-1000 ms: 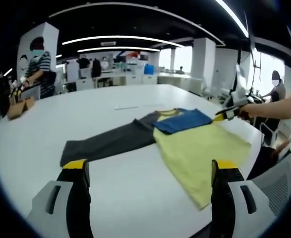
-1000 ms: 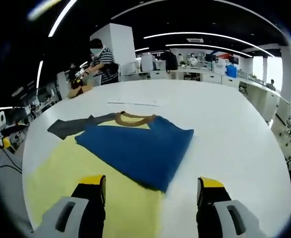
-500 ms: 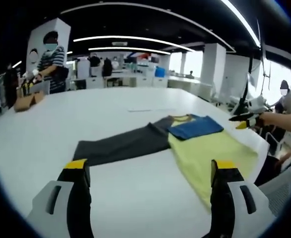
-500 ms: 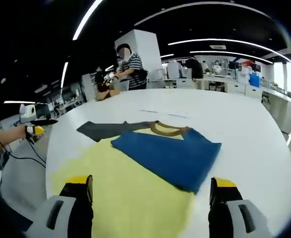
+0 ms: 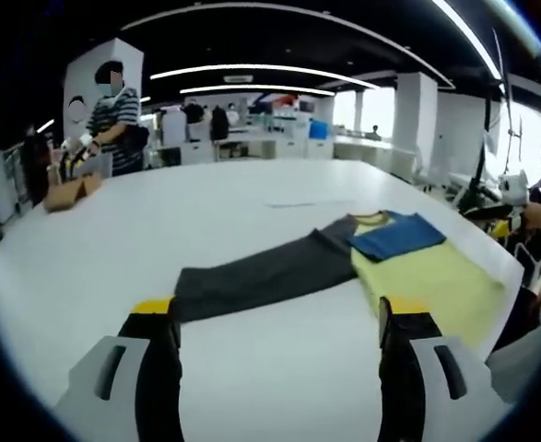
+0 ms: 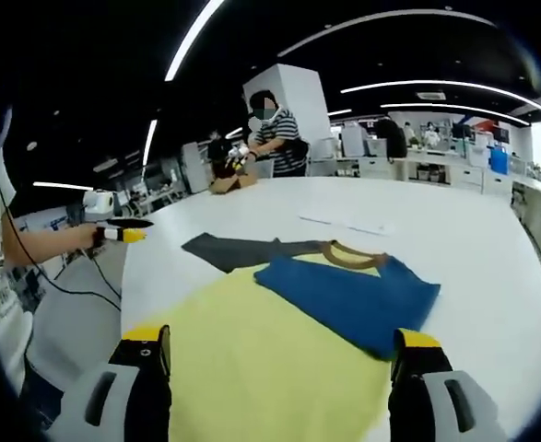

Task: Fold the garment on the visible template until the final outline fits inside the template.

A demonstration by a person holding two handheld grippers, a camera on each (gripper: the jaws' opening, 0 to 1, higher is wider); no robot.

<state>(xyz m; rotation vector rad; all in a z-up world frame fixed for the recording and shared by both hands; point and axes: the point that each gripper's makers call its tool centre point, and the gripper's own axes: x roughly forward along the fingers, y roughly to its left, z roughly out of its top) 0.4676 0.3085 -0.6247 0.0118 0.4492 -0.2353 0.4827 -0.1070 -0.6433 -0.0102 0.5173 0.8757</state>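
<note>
A garment lies flat on the white table (image 5: pixel 159 230). It has a yellow body (image 5: pixel 431 281), a blue sleeve (image 5: pixel 399 235) folded over its top, and a long grey sleeve (image 5: pixel 270 272) stretched out to the left. My left gripper (image 5: pixel 275 313) is open and held back from the grey sleeve's end. In the right gripper view the yellow body (image 6: pixel 270 350) lies close ahead, with the blue sleeve (image 6: pixel 353 295), a brown collar (image 6: pixel 353 256) and the grey sleeve (image 6: pixel 233 250) beyond. My right gripper (image 6: pixel 281 341) is open over the yellow body, holding nothing. The left gripper (image 6: pixel 118 233) shows at the left, off the table.
A thin pale strip (image 5: pixel 307 203) lies on the table beyond the garment. A person in a striped shirt (image 5: pixel 113 101) works at the far edge beside a brown box (image 5: pixel 67 193). The table's edge runs close to the yellow body. Desks and pillars stand behind.
Both cameras have drawn back from the garment, so it looks smaller and shifted. The right gripper has moved away from the blue sleeve. The garment itself lies as before.
</note>
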